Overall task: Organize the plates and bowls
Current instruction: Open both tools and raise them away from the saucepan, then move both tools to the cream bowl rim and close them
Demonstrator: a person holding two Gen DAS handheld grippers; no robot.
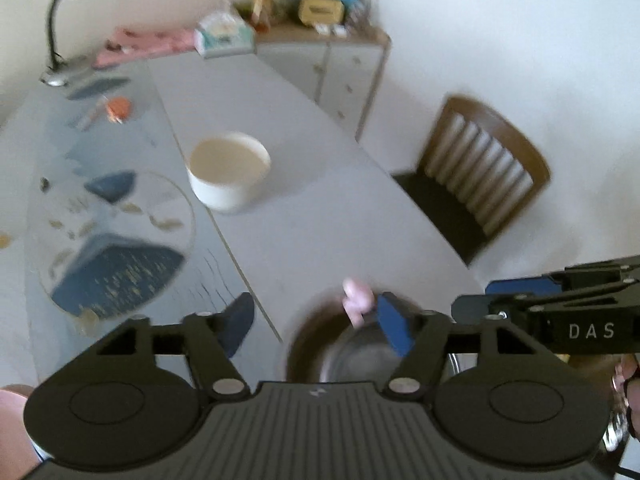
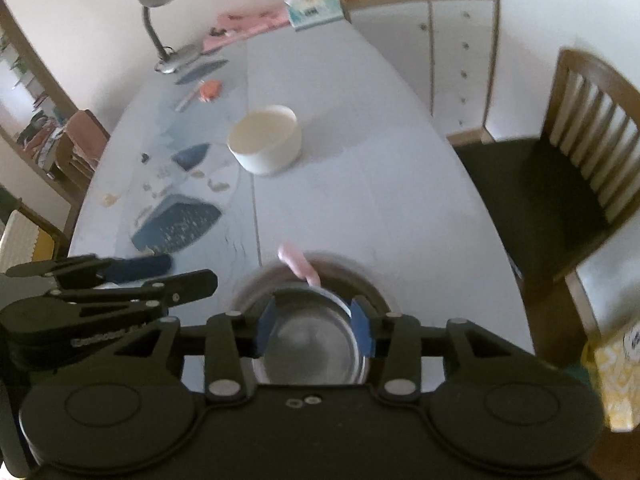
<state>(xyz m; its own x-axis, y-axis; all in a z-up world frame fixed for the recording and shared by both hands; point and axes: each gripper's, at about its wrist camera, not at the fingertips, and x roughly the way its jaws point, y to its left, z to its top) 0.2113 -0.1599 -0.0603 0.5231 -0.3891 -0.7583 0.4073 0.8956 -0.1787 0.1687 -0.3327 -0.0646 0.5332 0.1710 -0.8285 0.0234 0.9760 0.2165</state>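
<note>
I have the left gripper (image 1: 316, 326) spread wide and empty, the right gripper (image 2: 316, 328) part open, gripping nothing. Below them a steel bowl (image 2: 312, 344) sits nested in a brown bowl (image 2: 360, 276) at the near counter (image 2: 380, 200) edge. The steel looks light, stiff and slippery, so I'd pinch its rim. The white bowl (image 2: 266, 140) farther back looks heavier and breakable.
</note>
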